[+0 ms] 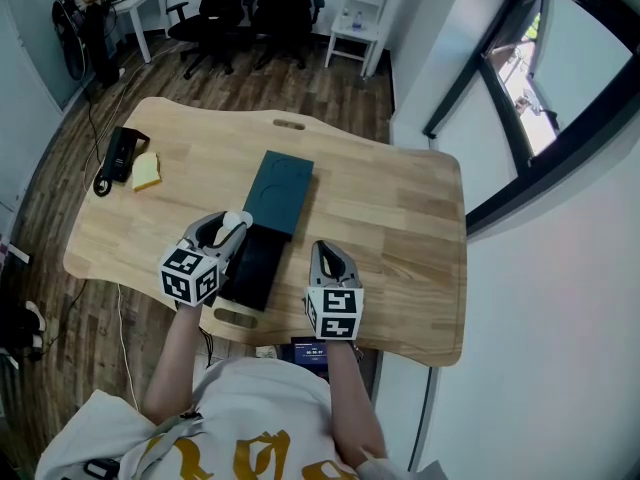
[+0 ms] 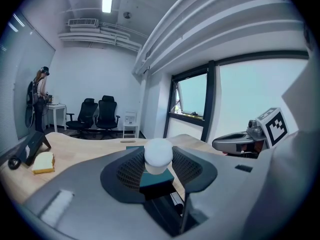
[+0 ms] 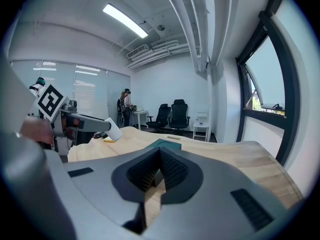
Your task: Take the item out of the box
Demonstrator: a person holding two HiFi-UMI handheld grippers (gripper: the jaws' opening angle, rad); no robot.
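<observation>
A dark teal box lid (image 1: 279, 190) lies flat in the middle of the wooden table (image 1: 400, 208). The black box base (image 1: 252, 266) sits just in front of it. My left gripper (image 1: 230, 230) hovers over the base's left edge, shut on a small white rounded item (image 1: 237, 219). In the left gripper view that white item (image 2: 158, 154) is pinched between the ribbed pads, above the teal box (image 2: 156, 180). My right gripper (image 1: 329, 256) rests right of the base, its jaws (image 3: 159, 156) shut with nothing between them. The teal lid (image 3: 162, 144) shows beyond them.
A black device (image 1: 121, 154) with a cable and a yellow pad (image 1: 146, 172) lie at the table's far left. Office chairs (image 1: 215, 13) and a white side table (image 1: 357, 26) stand behind. A window wall (image 1: 530, 98) runs along the right. A person (image 2: 41, 96) stands far back.
</observation>
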